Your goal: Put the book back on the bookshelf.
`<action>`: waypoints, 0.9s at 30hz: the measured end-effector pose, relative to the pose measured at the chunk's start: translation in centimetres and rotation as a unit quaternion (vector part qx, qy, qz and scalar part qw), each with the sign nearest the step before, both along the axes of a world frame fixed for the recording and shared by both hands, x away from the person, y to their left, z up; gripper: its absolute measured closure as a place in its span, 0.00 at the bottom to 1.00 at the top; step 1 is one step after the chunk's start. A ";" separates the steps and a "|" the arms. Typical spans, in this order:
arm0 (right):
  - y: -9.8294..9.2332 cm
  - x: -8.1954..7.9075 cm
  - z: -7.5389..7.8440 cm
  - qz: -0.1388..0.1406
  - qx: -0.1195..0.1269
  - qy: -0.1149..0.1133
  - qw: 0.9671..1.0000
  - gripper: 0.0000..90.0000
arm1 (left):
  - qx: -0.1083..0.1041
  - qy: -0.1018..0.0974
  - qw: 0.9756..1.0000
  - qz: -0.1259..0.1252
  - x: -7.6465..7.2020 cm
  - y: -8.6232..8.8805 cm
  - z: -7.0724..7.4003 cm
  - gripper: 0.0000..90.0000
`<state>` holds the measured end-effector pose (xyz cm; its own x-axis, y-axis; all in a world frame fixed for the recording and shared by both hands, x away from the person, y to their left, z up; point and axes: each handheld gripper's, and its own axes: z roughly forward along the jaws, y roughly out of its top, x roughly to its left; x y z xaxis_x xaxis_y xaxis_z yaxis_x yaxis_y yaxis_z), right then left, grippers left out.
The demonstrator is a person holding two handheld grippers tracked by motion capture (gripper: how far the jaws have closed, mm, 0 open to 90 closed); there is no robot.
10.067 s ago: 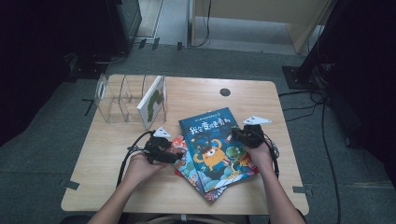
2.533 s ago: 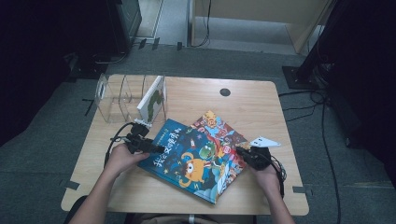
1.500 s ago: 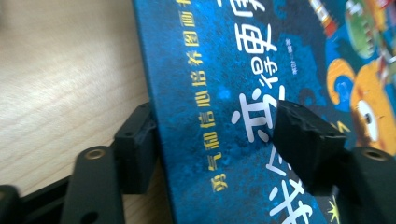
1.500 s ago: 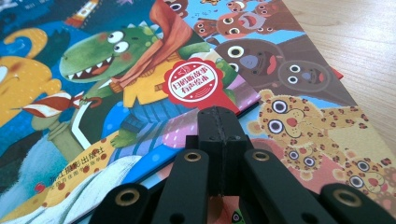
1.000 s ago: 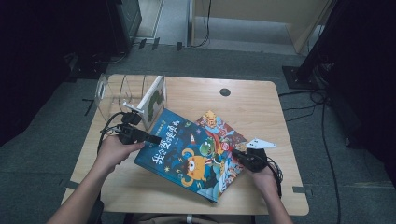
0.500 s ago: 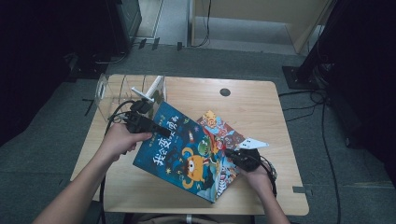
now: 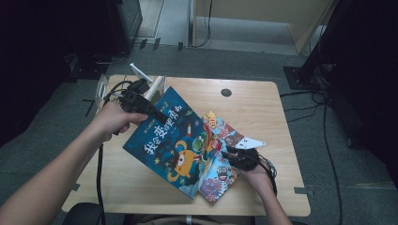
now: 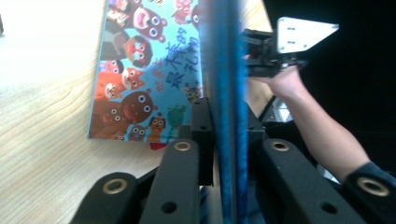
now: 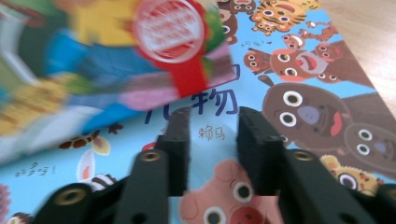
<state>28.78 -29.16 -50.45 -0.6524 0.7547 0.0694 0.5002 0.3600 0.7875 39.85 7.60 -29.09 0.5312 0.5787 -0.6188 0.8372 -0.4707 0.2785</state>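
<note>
Blue picture book (image 7: 171, 145) lifted by one corner off the stack.
Left hand-held gripper (image 7: 149, 108) clamps its edge; right hand-held gripper (image 7: 227, 153), jaws just opening and empty, hovers beside it; the thin corner grip could let it swing or slip.

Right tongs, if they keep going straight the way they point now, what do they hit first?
Most likely the light-blue animal book lying flat on the table: the right tongs stand open just above its cover, nothing between them. The raised dark-blue book sits to one side, though depth is unclear.

The wooden table (image 7: 263, 108) carries a clear rack (image 7: 105, 86) and 1 flat animal picture book (image 7: 220, 176).
</note>
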 end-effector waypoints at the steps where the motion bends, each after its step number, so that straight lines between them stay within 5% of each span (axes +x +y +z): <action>1: 0.0 0.0 0.0 0.002 -0.002 -0.003 1.000 0.68 | 0.014 -0.009 1.000 -0.002 -0.1 -0.1 0.5 0.92; 12: 0.6 0.5 -0.1 0.014 -0.006 -0.006 1.000 0.56 | 0.072 -0.039 0.997 0.014 -0.9 1.4 3.7 0.92; 20: 0.8 1.0 -0.3 0.018 0.000 -0.014 1.000 0.51 | 0.068 -0.061 0.995 0.041 -1.8 4.1 5.4 0.92; 27: 1.2 1.7 -0.3 0.019 -0.008 -0.016 1.000 0.48 | 0.067 -0.060 0.994 0.068 -2.8 7.1 5.8 0.92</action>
<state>30.51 -27.92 -50.74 -0.6827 0.7298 0.0364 0.4601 0.3906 0.7973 37.05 14.69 -23.30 0.5078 0.7231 -0.4683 0.8602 -0.3958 0.3216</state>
